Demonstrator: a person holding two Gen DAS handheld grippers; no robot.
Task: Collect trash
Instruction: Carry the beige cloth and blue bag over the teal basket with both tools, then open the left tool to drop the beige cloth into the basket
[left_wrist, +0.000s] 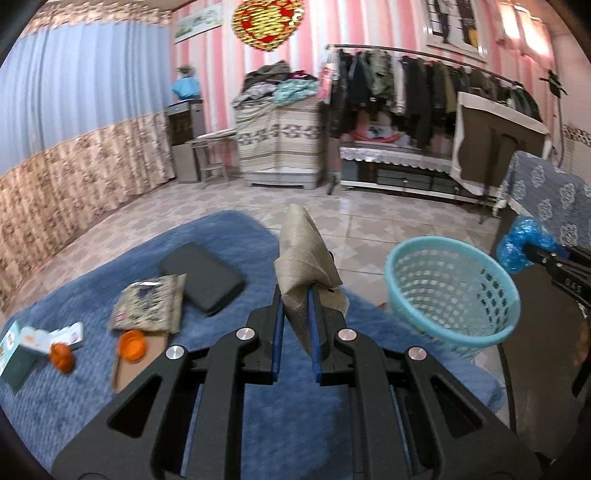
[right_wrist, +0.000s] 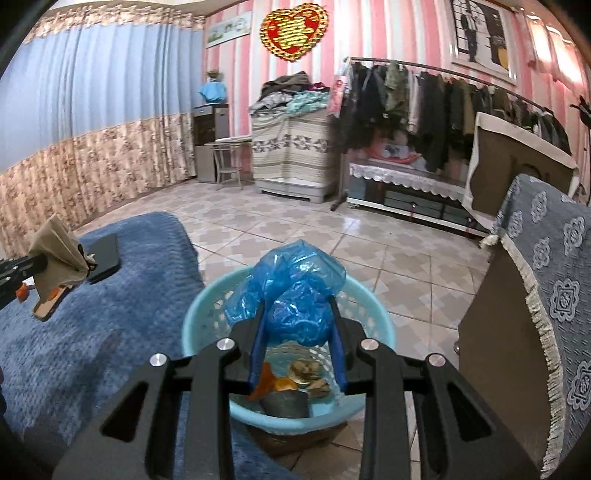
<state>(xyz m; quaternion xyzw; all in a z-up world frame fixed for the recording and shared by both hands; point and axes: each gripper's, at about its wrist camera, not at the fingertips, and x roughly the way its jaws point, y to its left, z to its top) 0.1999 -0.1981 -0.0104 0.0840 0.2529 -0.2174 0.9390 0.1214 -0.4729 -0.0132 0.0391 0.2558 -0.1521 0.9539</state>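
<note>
1. Beige woven scrap (left_wrist: 308, 258): clamped between the narrowed jaws of the left gripper (left_wrist: 297, 299) and held raised above the blue fleece cover (left_wrist: 258, 424).
2. Blue crumpled plastic bag (right_wrist: 295, 291): pinched between the pads of the right gripper (right_wrist: 298, 314) and held directly over the basket.
3. Turquoise perforated basket (right_wrist: 207, 306): set on the tiled floor (right_wrist: 332, 240) beside the blue cover; peel and other scraps are seen at its bottom.
4. Items left on the cover, in the left wrist view: black flat case (left_wrist: 203, 282), patterned wrapper (left_wrist: 149, 308), orange peel pieces (left_wrist: 131, 345), small cartons (left_wrist: 22, 349).
5. Background: clothes rack (left_wrist: 424, 85), curtain (left_wrist: 74, 110).
</note>
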